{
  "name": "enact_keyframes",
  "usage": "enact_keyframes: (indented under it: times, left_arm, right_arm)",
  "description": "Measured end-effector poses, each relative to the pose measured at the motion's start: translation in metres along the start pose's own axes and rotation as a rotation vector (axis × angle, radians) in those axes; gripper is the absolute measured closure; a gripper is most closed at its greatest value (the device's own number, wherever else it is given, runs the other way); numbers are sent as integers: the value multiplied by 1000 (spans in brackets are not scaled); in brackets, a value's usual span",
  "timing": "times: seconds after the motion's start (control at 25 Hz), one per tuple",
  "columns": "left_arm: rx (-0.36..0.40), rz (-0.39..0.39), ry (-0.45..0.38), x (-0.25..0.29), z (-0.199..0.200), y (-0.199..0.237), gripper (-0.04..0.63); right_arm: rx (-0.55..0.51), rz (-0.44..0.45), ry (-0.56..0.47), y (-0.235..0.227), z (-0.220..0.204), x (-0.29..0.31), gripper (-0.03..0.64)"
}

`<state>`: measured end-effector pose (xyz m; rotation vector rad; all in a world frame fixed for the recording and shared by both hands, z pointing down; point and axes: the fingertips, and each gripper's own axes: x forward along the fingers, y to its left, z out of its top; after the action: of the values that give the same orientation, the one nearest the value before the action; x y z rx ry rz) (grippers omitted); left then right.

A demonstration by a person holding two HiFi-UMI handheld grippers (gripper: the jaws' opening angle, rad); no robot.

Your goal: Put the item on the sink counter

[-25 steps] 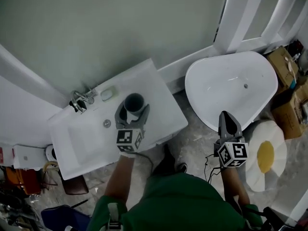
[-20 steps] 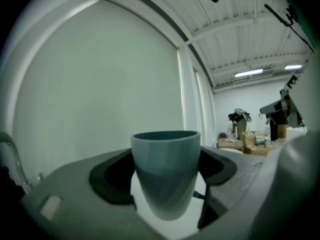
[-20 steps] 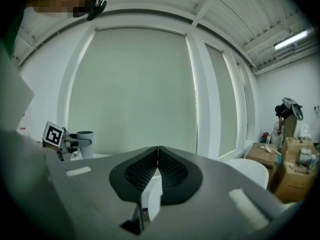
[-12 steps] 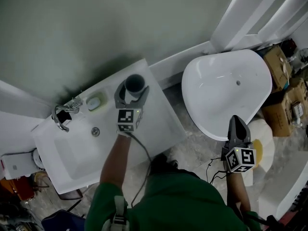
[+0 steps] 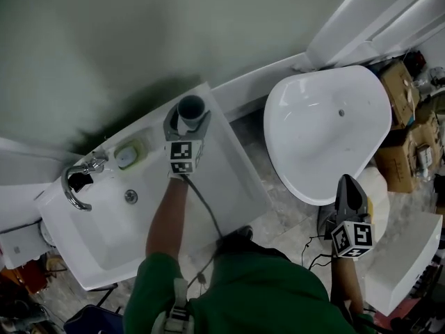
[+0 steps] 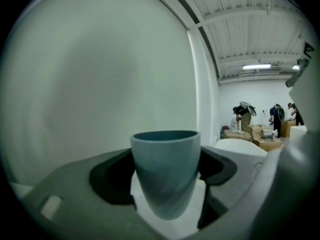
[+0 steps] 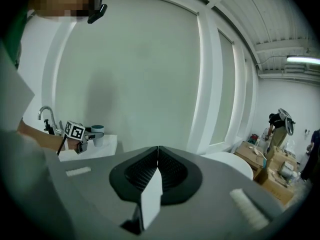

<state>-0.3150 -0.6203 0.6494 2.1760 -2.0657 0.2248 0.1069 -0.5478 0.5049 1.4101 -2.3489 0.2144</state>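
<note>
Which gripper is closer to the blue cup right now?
Left. The left gripper is clamped around the cup over the sink counter; the right gripper hangs shut far off, beside the tub.

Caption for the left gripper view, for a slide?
Left tongs grip an upright blue-grey cup, pale wall behind.

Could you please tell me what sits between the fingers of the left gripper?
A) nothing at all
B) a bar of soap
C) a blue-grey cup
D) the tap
C: the left gripper view shows the blue-grey cup upright between the fingers of the left gripper, over the white sink counter.
</note>
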Motion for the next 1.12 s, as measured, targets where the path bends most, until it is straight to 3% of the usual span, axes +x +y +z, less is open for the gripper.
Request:
enact_keyframes:
  times: [0.28,0.6,0.76,0.92,1.12]
  left_arm:
    - [-6,54,70,15,-31,13,210]
    - [-14,46,149,3,-43,12,207]
    - [-32,63,201,-9,-44,6,100]
    - [-62,121,236,-50,-40,-11,98]
    - [-69,246,220,-130,7,-66,130]
  right_arm:
    - [10,23,19,6,0,18,615]
    - [27,91,-22,15,16,30,615]
    - [57,134,-52,8,15,36,614]
    - [84,232,-98,5,21,42,615]
    - [110,410,-160,0,35,42,615]
